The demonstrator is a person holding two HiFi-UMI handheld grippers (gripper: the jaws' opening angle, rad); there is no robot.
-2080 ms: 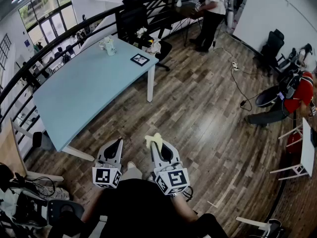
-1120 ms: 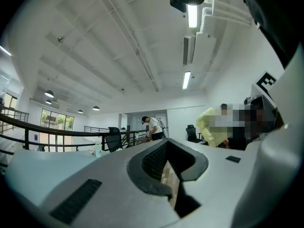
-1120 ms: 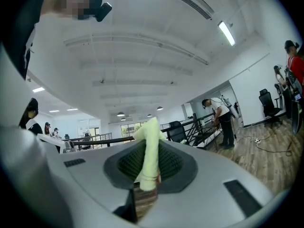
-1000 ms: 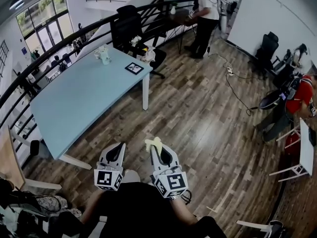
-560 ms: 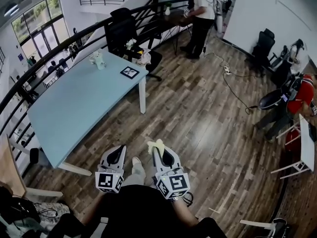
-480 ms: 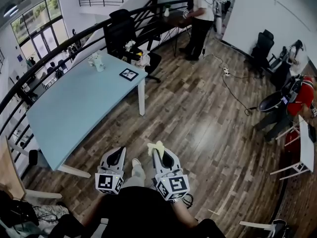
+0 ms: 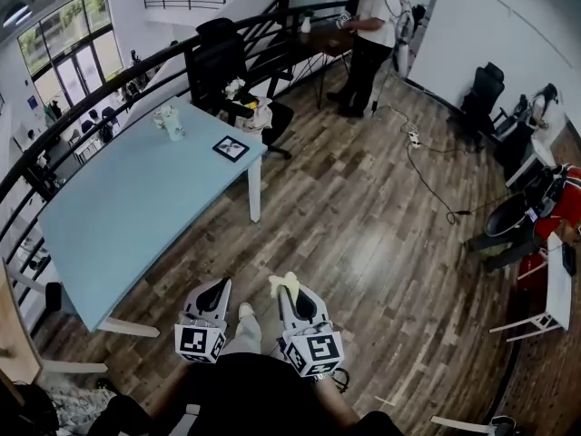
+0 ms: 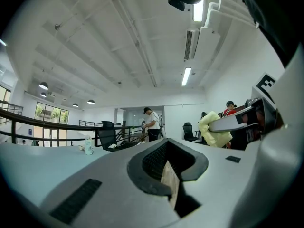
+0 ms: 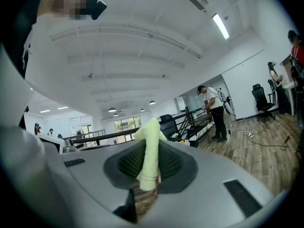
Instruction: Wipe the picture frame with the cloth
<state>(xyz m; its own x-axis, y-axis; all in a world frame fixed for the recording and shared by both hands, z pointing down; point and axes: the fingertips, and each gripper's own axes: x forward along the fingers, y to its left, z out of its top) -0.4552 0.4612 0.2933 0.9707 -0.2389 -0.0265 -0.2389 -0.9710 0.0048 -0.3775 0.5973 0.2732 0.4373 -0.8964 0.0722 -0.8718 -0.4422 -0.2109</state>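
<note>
A small black picture frame (image 7: 231, 148) lies flat near the far right corner of the light blue table (image 7: 118, 207). My right gripper (image 7: 289, 286) is shut on a pale yellow cloth (image 7: 285, 282), which sticks out between its jaws; the cloth (image 9: 148, 156) shows the same way in the right gripper view. My left gripper (image 7: 218, 289) is shut with nothing in it. Both grippers hang low in front of me over the wooden floor, well short of the table. From the left gripper view the cloth (image 8: 213, 128) shows off to the right.
A white bottle (image 7: 167, 122) stands on the table's far end. A black office chair (image 7: 222, 57) sits behind the table by a dark railing (image 7: 109, 89). A person (image 7: 368, 34) stands at a desk far ahead. Cables (image 7: 436, 171) cross the floor at right.
The view has shifted forward and a little right, so the table and picture frame sit slightly lower and nearer. Both grippers keep their pose, the cloth still held.
</note>
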